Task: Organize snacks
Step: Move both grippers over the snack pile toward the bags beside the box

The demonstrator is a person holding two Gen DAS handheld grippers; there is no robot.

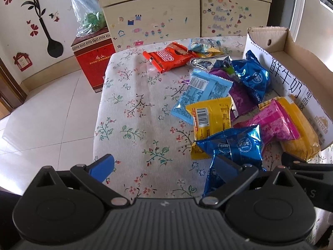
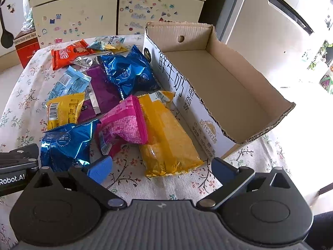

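place: home | signs: sticker-covered cabinet [image 1: 187, 14], flower wall decals [image 1: 33, 20] (vase motif), floral tablecloth [image 1: 135, 108], tiled floor [image 1: 52, 108]

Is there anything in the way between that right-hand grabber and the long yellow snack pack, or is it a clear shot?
Nothing visible blocks it. The right gripper has its jaws open just short of the long yellow packet, with only bare tablecloth between them. The pink packet overlaps the yellow one's left edge, farther up, and the cardboard box stands alongside its right.

Spread wide above the floral-cloth table [image 1: 133, 112]: left gripper [image 1: 164, 166]. Heaped along the table's right edge: crinkled foil snack packets [image 1: 210, 114], against an open brown cardboard box [image 1: 291, 66].
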